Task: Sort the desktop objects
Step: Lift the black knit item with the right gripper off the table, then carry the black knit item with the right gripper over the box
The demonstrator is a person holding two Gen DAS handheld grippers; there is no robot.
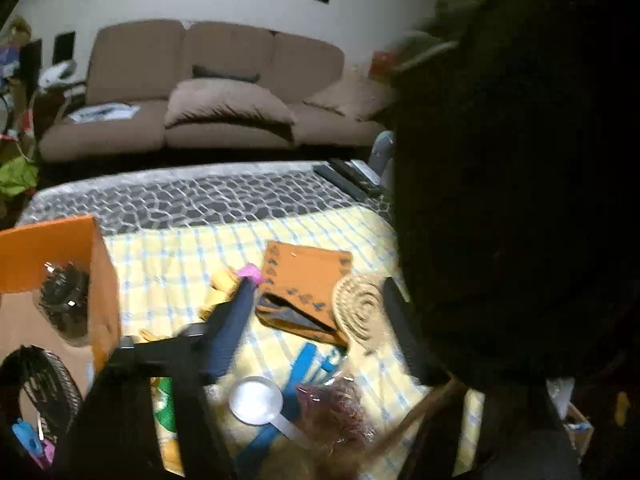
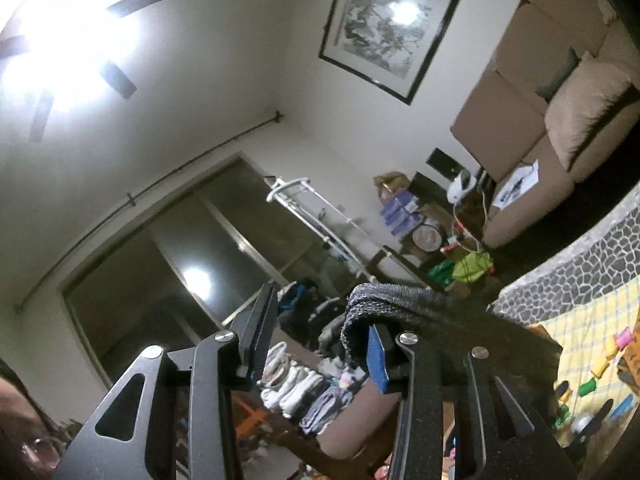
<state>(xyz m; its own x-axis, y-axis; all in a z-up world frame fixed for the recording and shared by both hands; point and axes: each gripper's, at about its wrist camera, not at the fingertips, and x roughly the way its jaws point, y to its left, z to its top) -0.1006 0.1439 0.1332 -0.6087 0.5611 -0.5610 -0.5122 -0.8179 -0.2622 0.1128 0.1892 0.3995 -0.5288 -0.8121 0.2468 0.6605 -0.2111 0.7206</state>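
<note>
In the left wrist view my left gripper (image 1: 316, 300) is open above a yellow checked cloth (image 1: 180, 256). Under it lie an orange pouch (image 1: 308, 276), a coiled rope coaster (image 1: 358, 304), a pink-capped item (image 1: 250, 271), a white round scoop (image 1: 256, 400), blue plastic strips (image 1: 300, 364) and a clear bag of reddish items (image 1: 336, 412). A large black shape (image 1: 512, 200) hides the right half. In the right wrist view my right gripper (image 2: 320, 320) points up at the room, jaws apart. A grey knitted cloth (image 2: 392, 300) hangs over its right finger (image 2: 378, 360).
An orange cardboard box (image 1: 52, 256) at the left holds a dark round brush (image 1: 64, 300) and a black fan (image 1: 44, 384). A brown sofa (image 1: 216, 88) stands behind the table. Remotes (image 1: 348, 178) lie at the far edge. Folded socks (image 2: 296, 380) and clutter show below the right gripper.
</note>
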